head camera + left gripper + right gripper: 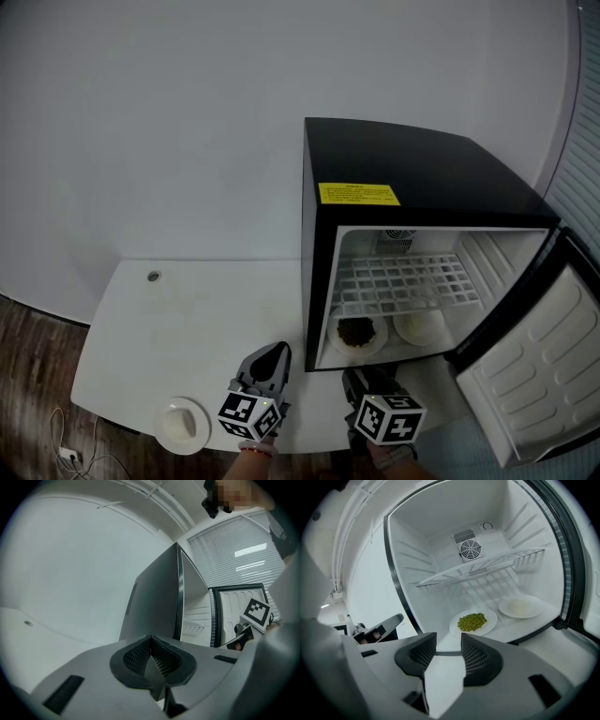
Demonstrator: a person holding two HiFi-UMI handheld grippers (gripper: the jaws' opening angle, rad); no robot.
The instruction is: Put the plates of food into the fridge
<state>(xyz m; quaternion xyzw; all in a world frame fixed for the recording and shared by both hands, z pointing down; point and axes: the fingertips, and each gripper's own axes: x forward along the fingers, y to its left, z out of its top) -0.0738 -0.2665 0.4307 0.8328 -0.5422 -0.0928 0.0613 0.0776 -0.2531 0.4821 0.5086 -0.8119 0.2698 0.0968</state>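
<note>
Two plates sit on the floor of the open black mini fridge point(412, 178): a plate of green food point(472, 621) point(357, 335) on the left and a plate of white food point(521, 606) point(419, 326) on the right. My right gripper point(448, 651) point(364, 382) hovers just outside the fridge opening, jaws open and empty. My left gripper point(151, 658) point(270, 361) is shut and empty, beside the fridge's left wall over the white table point(187, 319).
A wire shelf point(483, 566) spans the fridge above the plates. The fridge door point(534, 366) hangs open to the right. A small white dish point(184, 424) lies at the table's near left edge. Wooden floor shows at the far left.
</note>
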